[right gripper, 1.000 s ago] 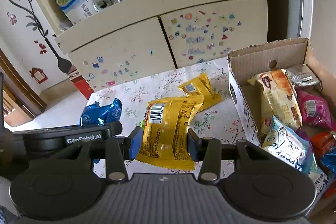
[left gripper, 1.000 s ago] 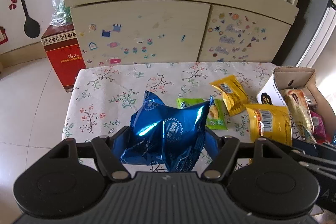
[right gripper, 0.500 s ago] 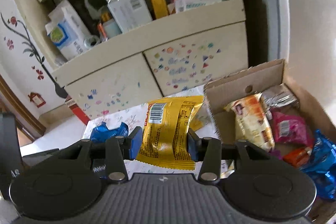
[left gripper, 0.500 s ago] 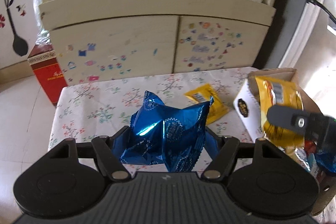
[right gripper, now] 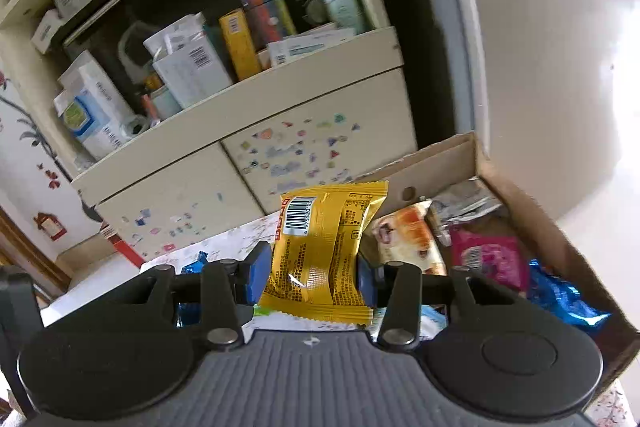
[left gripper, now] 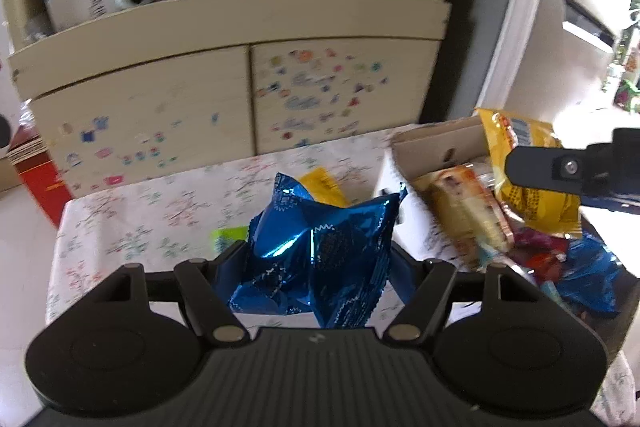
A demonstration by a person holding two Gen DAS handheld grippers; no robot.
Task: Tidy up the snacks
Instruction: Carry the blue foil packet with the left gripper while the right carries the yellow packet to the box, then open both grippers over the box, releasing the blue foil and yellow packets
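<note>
In the left wrist view, the left gripper (left gripper: pixel 316 263) fills the bottom of the frame. Its two blue pads squeeze a shiny blue snack bag (left gripper: pixel 320 251) in the middle of the picture. The bag is crumpled and sticks up between the fingers. Behind it is a table with a flowered cloth (left gripper: pixel 160 215). A small yellow packet (left gripper: pixel 322 183) and a green packet (left gripper: pixel 224 241) lie on the cloth, partly hidden by the blue bag. At the right of the frame sits a cardboard box (left gripper: pixel 436 147) with snacks inside. The right gripper (left gripper: pixel 560 169) reaches in from the right edge and grips a yellow snack bag (left gripper: pixel 528 179) above the box. At the top is a cream cabinet (left gripper: pixel 240 99) with little stickers on its doors and a full shelf above.

In the right wrist view, the right gripper (right gripper: pixel 310 277) is at the bottom. Its blue pads clamp the yellow snack bag (right gripper: pixel 320 251), barcode at the top, in the middle of the frame. The cardboard box (right gripper: pixel 560 243) is at the lower right, just behind and beside the bag. Inside it lie a bread packet (right gripper: pixel 408 239), a pink packet (right gripper: pixel 488 259) and a blue packet (right gripper: pixel 560 299). The cabinet (right gripper: pixel 280 147) fills the upper left. A white fridge (right gripper: pixel 560 67) stands at the upper right.
</note>
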